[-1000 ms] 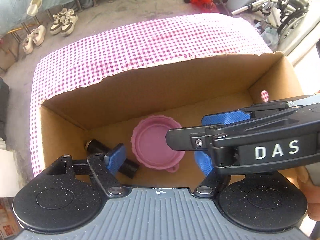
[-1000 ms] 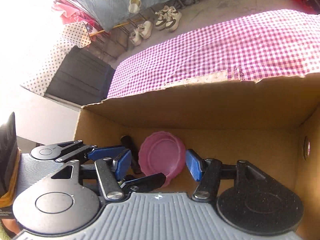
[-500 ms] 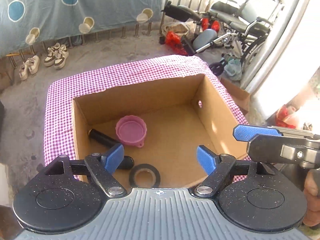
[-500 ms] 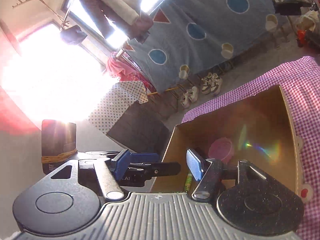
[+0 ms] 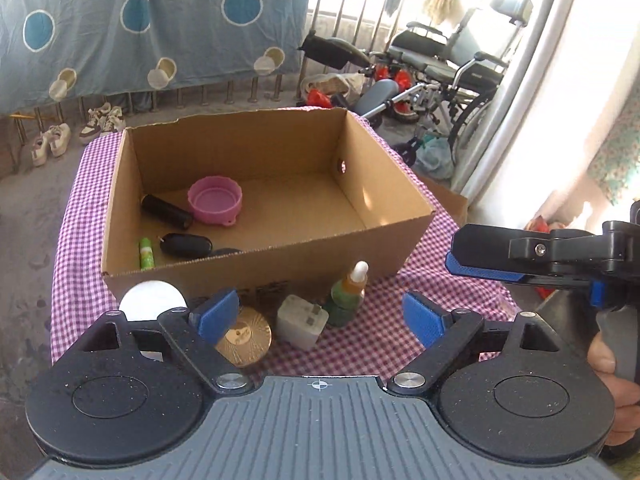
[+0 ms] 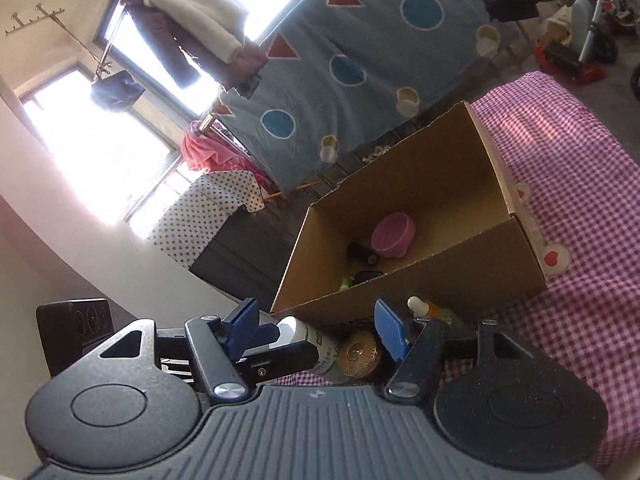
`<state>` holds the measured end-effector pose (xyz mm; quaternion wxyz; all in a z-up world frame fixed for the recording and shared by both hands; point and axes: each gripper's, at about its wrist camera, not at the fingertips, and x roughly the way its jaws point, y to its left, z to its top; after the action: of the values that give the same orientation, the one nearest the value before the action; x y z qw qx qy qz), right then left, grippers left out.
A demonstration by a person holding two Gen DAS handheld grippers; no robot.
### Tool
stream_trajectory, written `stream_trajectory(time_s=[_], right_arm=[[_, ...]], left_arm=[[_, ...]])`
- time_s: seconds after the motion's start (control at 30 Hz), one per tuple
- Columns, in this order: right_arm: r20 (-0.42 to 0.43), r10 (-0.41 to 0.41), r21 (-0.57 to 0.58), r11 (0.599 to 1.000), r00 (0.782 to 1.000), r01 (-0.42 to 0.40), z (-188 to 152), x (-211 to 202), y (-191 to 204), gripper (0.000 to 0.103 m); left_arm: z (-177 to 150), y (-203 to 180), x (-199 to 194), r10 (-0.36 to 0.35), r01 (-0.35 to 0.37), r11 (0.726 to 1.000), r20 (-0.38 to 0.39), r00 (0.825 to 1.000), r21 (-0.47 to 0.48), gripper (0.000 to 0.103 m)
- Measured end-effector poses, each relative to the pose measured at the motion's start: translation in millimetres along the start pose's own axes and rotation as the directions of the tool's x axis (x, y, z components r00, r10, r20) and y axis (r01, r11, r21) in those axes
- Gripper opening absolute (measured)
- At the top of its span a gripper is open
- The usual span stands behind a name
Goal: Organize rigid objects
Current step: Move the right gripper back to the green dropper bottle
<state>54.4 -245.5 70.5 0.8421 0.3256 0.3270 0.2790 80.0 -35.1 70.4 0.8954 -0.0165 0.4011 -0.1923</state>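
A cardboard box (image 5: 380, 184) stands on the pink checked tablecloth (image 5: 424, 280). Inside lie a pink bowl (image 5: 215, 201), a black cylinder (image 5: 166, 212), a black oval object (image 5: 186, 245) and a green tube (image 5: 146, 254). In front of the box stand a white jar (image 5: 153, 301), a gold round lid (image 5: 243, 337), a white plug adapter (image 5: 299, 322) and a green dropper bottle (image 5: 347, 294). My left gripper (image 5: 320, 316) is open and empty above these. My right gripper (image 6: 316, 326) is open and empty, seen at the right in the left wrist view (image 5: 520, 256). The box also shows in the right wrist view (image 6: 420, 220).
A wheelchair (image 5: 448, 64) and red items stand on the floor behind the table to the right. Shoes (image 5: 60, 132) lie on the floor at the back left under a blue hanging cloth (image 5: 140, 20). A dotted cover (image 6: 208, 216) drapes a dark cabinet.
Both grippers have pulled up and back out of the box. The objects in front of the box have come into view. Both stay open and empty.
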Motion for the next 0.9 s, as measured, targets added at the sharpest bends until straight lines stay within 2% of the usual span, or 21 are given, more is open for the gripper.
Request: stream_trajectory(time_s=[0.2, 0.37, 0.9], right_arm=[[-0.017, -0.017, 0.02, 1.0, 1.0, 0.017, -14.3, -7.4, -4.3, 0.067], [-0.024, -0.014, 0.026, 1.0, 1.0, 0.015, -21.0, -10.3, -5.8, 0.067], [-0.027, -0.026, 0.018, 0.999, 0.999, 0.026, -28.0, -18.5, -2.6, 0.067]], left_arm=[[-21.8, -3.6, 7.4, 0.009, -0.009, 0.999, -0.026, 1.0, -0.031, 0.09], [-32.0, -11.3, 4.4, 0.054, -0.054, 0.999, -0.016, 0.998, -0.002, 0.09], [-44.5, -24.3, 2.2, 0.05, -0.05, 0.999, -0.018, 0.999, 0.009, 0.09]])
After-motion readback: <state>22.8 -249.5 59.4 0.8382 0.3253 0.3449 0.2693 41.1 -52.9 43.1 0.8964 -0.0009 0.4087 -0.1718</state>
